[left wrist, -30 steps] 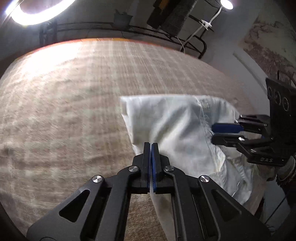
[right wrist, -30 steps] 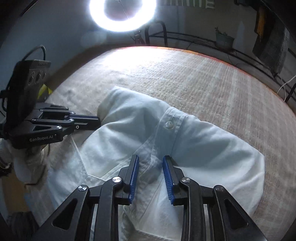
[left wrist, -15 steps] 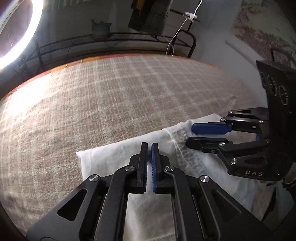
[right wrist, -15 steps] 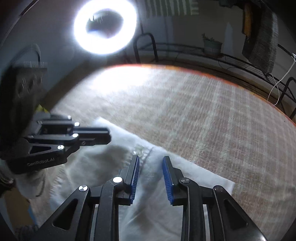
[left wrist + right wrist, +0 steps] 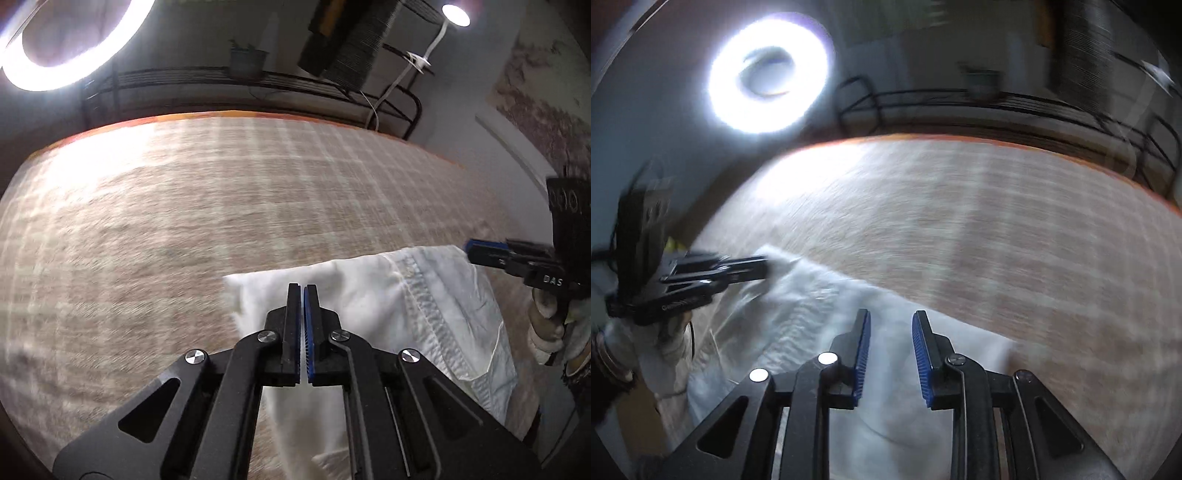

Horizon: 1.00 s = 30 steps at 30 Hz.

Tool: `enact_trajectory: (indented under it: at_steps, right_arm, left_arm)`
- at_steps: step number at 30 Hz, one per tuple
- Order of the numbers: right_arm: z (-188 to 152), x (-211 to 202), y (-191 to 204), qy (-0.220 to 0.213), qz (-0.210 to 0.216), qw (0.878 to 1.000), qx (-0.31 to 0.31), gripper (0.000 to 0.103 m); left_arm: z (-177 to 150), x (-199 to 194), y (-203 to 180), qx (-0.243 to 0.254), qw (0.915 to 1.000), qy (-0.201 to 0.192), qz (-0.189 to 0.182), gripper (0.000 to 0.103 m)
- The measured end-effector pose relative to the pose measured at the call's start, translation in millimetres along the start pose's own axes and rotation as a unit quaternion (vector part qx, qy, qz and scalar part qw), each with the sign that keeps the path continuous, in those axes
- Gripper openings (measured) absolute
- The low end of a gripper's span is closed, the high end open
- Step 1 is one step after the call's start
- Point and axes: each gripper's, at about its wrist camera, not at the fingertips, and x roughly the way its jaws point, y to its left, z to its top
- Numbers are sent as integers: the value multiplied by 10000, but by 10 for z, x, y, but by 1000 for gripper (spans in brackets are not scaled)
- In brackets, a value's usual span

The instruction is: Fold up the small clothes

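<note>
Jaws: left gripper (image 5: pixel 303 291) closed, empty; right gripper (image 5: pixel 889 325) parted, narrowing, marked "DAS"; garment (image 5: pixel 388 295) beneath.

Left tongs (image 5: pixel 302 295): black angular arms, 4 silver screws, blue ribbed pads. Right tongs (image 5: pixel 889 325) match, with "DAS" lettering on the housing. At 4 o'clock, a gloved hand (image 5: pixel 550 325) in pale fabric.

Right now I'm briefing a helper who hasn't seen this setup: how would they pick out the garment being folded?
Start with the wide beige checked cloth that covers the work surface under the ring light. At its near edge lies the white garment, with the left gripper over it. It is the only white item on the cloth, with a stitched seam running down it.
</note>
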Motion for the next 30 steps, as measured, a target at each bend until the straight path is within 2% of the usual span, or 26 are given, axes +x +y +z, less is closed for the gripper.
enact_trajectory:
  at_steps: [2, 5, 9, 10, 14, 17, 18, 20, 22, 24, 25, 27, 30]
  right_arm:
    - [-91, -149, -93, -107, 123, 9997, 154, 22]
    - [-248, -243, -75, -60, 185, 9998, -22, 22]
    - [-407, -110, 11, 334, -250, 9976, -550, 20]
    - [-437, -57, 1, 408, -339, 9970, -558, 16]
    - [-571, -115, -225, 373, -357, 9986, -86, 16]
    - [-675, -264, -258, 426, -552, 9975, -97, 19]
    - [-706, -361, -285, 370, -570, 9977, 7, 20]
    - [-738, -555, -343, 161, -501, 9982, 296, 32]
    - [-760, -720, -430, -59, -221, 9973, 696, 40]
    - [-797, -803, -517, -183, 154, 9941, 1063, 52]
    - [-819, -807, -543, -207, 309, 9917, 1232, 58]
    - [-859, -754, -622, -169, 600, 9866, 1505, 60]
    - [-931, -591, -670, -7, 829, 9808, 1764, 60]
  left_arm:
    - [-80, -23, 142, -113, 9999, 53, 9, 3]
    - [-209, -2, 227, -67, 9998, 158, 102, 3]
    - [-329, 36, 176, 141, 9994, 177, 275, 3]
    - [-362, 24, 170, 200, 9991, 175, 321, 3]
    - [-447, -30, 118, 261, 9983, 278, 447, 3]
    - [-557, -203, 256, 76, 9983, 250, 523, 3]
    - [-593, -295, 311, -107, 9988, 173, 453, 3]
    - [-666, -482, 390, -570, 9982, 17, 169, 6]
    - [-729, -584, 442, -964, 9952, 5, -185, 11]
    - [-767, -607, 467, -1322, 9893, 95, -611, 26]
    - [-771, -589, 449, -1456, 9862, 169, -773, 38]
    - [-780, -528, 448, -1775, 9774, 339, -1094, 41]
    - [-833, -459, 432, -2048, 9693, 478, -1277, 41]
